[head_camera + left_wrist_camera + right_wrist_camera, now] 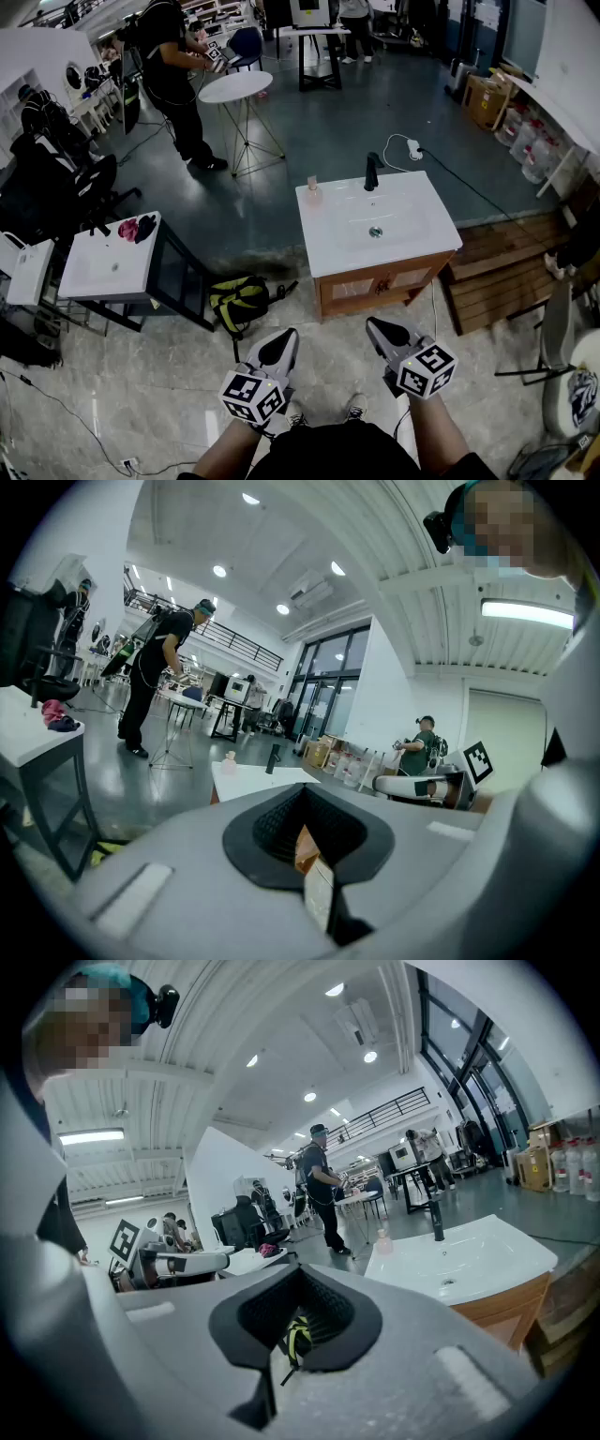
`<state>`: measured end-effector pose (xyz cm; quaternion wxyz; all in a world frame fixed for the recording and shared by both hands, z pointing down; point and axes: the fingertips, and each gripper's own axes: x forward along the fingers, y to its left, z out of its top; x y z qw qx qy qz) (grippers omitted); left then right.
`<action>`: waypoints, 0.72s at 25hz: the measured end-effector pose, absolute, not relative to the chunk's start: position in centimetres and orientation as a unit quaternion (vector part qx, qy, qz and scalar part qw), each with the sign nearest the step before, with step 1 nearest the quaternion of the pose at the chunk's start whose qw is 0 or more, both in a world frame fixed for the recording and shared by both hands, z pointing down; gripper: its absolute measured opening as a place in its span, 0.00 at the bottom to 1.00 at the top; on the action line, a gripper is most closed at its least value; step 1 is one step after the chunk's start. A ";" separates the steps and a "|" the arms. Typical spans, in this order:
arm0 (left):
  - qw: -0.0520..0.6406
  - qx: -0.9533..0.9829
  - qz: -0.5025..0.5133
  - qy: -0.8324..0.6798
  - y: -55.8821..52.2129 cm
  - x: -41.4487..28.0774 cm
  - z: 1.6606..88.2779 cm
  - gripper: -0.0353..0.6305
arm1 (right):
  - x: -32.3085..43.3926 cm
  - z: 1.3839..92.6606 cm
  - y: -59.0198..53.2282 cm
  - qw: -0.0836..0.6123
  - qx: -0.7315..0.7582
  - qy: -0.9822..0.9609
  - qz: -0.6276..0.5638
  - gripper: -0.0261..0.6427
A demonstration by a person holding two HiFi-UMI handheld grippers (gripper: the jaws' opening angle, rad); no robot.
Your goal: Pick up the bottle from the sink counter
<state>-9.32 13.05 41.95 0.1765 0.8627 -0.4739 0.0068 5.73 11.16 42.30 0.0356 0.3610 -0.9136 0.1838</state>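
Observation:
A small pale pink bottle stands on the back left corner of the white sink counter, left of the black faucet. Both grippers are held low near my body, well short of the counter. The left gripper is shut with nothing in it. The right gripper is shut and empty too. In the left gripper view the bottle and faucet show far off above the closed jaws. The right gripper view has the bottle beyond its closed jaws.
A yellow and black backpack lies on the floor left of the wooden cabinet. A second white sink unit stands at the left. Wooden pallets lie to the right. A person stands by a round table.

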 end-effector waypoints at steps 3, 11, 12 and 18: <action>0.178 0.861 0.009 -0.477 13.1 -9.4 42.0 0.06 | 5.8 42.4 11.2 0.037 0.361 -0.913 0.184 0.04; 0.181 0.858 0.012 -0.481 13.4 -9.2 42.3 0.06 | 5.7 42.6 11.5 0.025 0.346 -0.919 0.186 0.04; 0.182 0.858 0.013 -0.481 13.5 -9.2 42.4 0.06 | 5.8 42.7 11.6 0.025 0.345 -0.920 0.186 0.04; 0.190 0.855 0.015 -0.482 13.7 -8.3 42.9 0.06 | 6.7 43.0 11.7 0.028 0.344 -0.919 0.192 0.04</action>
